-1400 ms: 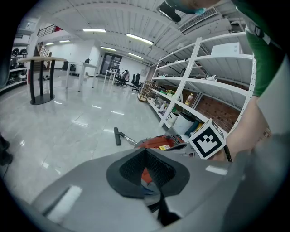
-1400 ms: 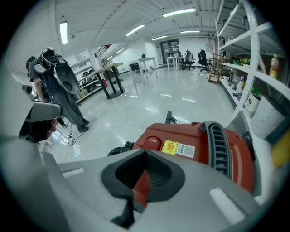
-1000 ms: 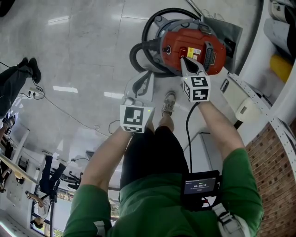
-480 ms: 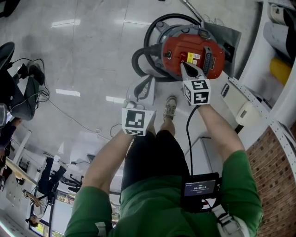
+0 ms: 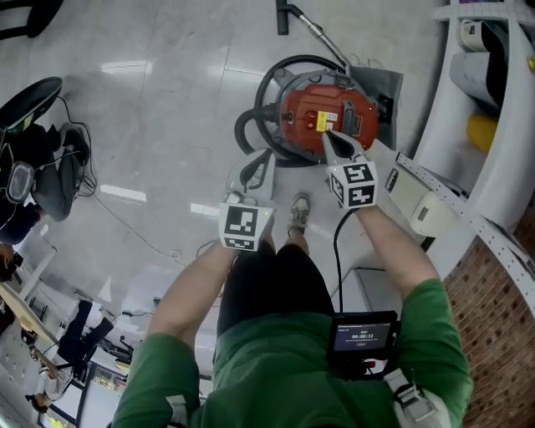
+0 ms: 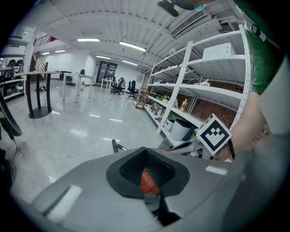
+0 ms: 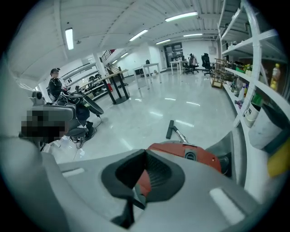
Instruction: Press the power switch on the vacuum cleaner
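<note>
Red vacuum cleaner (image 5: 328,117) sits on the pale floor (image 5: 150,100), straight ahead of the operator's shoe (image 5: 298,212) and close to the white shelving (image 5: 451,125) on the right. Its black hose (image 5: 251,113) loops round the left side of the body. The wand (image 5: 311,23) lies on the floor beyond it.

Right tool (image 5: 328,135) is stretched out over the red top, with its tip just beside the yellow label (image 5: 321,119). I cannot tell whether the tip touches the casing, or which part is the power switch. In the right gripper view the jaws are pressed together with nothing between them, and the red body fills the space just past them.

Left tool (image 5: 259,157) hangs lower and to the left, over the floor beside the hose loop and apart from the vacuum cleaner. Its jaws are also pressed together and empty, and a patch of red shows through the gap behind the tips in the left gripper view.

A seated person (image 7: 55,81) is at the far left of the hall.
</note>
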`<state>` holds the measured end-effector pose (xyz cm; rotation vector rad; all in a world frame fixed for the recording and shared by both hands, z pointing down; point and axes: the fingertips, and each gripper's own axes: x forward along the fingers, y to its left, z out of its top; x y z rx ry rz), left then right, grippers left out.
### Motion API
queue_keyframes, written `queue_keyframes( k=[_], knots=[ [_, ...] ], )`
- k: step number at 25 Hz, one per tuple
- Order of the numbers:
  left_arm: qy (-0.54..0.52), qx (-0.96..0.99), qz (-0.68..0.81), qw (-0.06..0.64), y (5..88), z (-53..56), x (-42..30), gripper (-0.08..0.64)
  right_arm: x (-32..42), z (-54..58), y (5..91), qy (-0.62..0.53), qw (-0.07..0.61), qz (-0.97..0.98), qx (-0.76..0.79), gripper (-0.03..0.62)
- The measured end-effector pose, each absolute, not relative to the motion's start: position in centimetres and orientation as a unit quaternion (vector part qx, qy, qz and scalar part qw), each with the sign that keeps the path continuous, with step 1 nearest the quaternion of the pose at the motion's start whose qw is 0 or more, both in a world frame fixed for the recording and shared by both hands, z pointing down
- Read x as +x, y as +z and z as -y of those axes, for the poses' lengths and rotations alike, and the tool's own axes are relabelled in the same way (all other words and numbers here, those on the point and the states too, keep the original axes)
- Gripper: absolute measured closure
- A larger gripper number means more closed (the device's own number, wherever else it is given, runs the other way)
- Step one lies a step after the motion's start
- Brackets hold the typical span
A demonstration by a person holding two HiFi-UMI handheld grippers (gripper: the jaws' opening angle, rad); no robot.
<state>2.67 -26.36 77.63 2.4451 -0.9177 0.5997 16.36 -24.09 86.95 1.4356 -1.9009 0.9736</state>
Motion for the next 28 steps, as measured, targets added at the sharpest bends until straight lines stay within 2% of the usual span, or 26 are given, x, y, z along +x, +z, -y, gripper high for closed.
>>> queue_keyframes(
  k=[13,28],
  knots=[
    [0.167,0.896,0.364,0.190,63.9,22.5,2.6,0.552,17.5,20.9,68.8,0.297,0.210,0.765,0.532,0.589],
    [0.068,0.900,0.410,0.133,49.8,17.7,1.2,0.552,18.7,15.5,50.5,0.191,0.097,0.795,0.568,0.589]
  ],
)
